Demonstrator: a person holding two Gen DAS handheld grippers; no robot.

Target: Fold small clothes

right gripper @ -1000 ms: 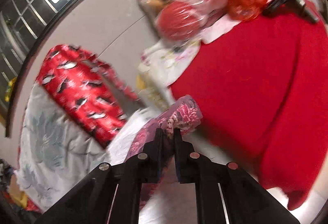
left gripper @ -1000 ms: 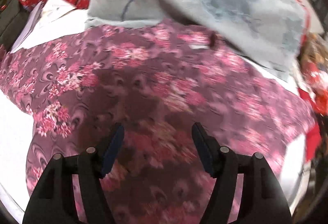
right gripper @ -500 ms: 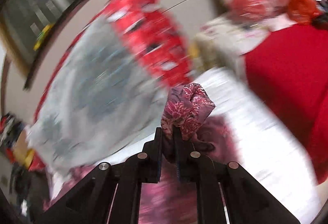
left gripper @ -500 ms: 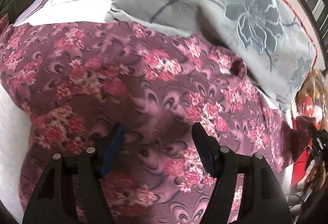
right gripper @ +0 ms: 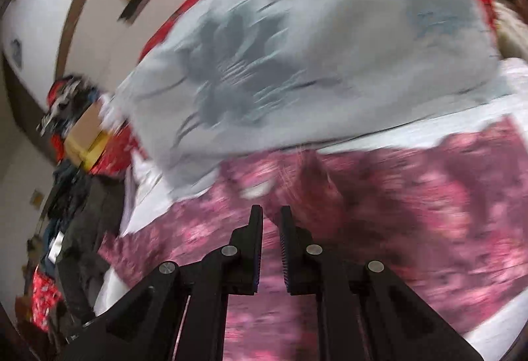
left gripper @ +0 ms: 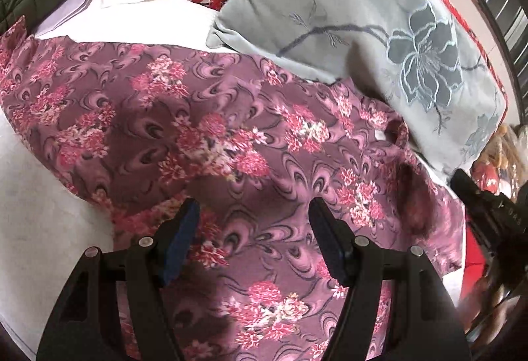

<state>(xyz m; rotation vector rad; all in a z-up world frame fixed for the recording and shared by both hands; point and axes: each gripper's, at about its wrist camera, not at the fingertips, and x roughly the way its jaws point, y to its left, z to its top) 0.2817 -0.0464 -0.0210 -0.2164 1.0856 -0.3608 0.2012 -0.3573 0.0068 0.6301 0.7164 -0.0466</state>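
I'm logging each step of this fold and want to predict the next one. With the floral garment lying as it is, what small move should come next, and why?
Probably lower the right tool, shut on a fold of the floral garment, to lay that fold across the spread cloth. The left tool hangs open above it, free to pin or smooth.

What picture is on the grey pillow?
The grey pillow has a big dark blue-grey flower on a thin stem, clearest in the left wrist view.
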